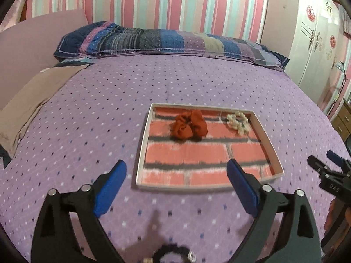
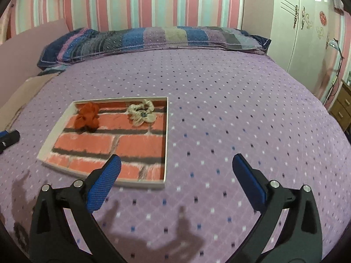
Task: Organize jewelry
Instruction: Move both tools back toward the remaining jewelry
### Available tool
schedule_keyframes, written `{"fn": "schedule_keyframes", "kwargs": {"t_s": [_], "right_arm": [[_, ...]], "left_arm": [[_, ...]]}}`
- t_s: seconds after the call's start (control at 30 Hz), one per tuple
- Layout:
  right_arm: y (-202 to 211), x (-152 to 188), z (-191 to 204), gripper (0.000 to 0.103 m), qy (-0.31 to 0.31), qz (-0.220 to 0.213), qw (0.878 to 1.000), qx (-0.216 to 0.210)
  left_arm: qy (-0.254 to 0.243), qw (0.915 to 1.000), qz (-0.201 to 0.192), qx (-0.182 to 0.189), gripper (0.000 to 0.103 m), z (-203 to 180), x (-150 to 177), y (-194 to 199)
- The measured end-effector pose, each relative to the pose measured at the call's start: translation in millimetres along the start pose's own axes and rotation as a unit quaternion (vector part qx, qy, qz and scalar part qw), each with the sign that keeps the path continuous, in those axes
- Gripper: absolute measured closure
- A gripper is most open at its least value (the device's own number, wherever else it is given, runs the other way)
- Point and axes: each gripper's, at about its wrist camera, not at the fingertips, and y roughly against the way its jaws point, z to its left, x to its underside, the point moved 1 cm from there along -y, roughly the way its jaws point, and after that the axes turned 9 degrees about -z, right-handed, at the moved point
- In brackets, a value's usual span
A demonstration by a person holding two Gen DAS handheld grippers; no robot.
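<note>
A shallow white tray with a brick-pattern floor lies on the purple bedspread; it also shows in the right wrist view. Inside at its far end lie a red scrunchie and a cream scrunchie. A black scrunchie lies on the bedspread close under my left gripper. My left gripper is open and empty, just short of the tray's near edge. My right gripper is open and empty, to the right of the tray; it also shows at the left wrist view's right edge.
A striped pillow lies along the bed's far end by the striped wall. A beige cloth lies at the left edge of the bed. A white wardrobe and a wooden drawer unit stand to the right.
</note>
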Motion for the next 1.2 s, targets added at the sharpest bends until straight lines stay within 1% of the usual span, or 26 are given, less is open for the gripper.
{"fn": "schedule_keyframes", "kwargs": {"t_s": [0.17, 0.23, 0.33, 0.43, 0.6, 0.7, 0.8, 1.03, 1.2], "right_arm": [[38, 28, -3, 0.004, -0.007, -0.012, 1.0, -0.014], [50, 41, -1, 0.004, 0.002, -0.017, 1.0, -0.011], [59, 57, 4, 0.004, 0.012, -0.012, 1.0, 0.002], [67, 81, 5, 0.004, 0.013, -0.003, 1.0, 0.017], [74, 111, 8, 0.004, 0.008, 0.013, 1.0, 0.01], [79, 126, 12, 0.004, 0.018, 0.017, 1.0, 0.011], [76, 139, 16, 0.004, 0.022, 0.028, 0.999, 0.007], [67, 152, 15, 0.005, 0.023, 0.046, 0.999, 0.008], [58, 154, 12, 0.015, 0.018, 0.066, 0.998, 0.004]], "left_arm": [[-0.001, 0.9999, -0.005, -0.013, 0.01, 2, 34, 30], [0.004, 0.9999, -0.003, -0.016, 0.009, 5, 46, 38], [0.013, 0.9998, 0.001, -0.015, 0.009, 10, 62, 47], [0.014, 0.9997, 0.003, -0.02, 0.009, 11, 76, 53], [0.007, 0.9996, 0.007, -0.026, 0.009, 12, 101, 63], [0.002, 0.9997, 0.01, -0.023, 0.009, 11, 114, 63], [-0.001, 0.9994, 0.024, -0.026, 0.009, 10, 125, 57], [-0.002, 0.9985, 0.048, -0.028, 0.009, 13, 143, 41], [-0.002, 0.9979, 0.058, -0.029, 0.009, 15, 148, 32]]}}
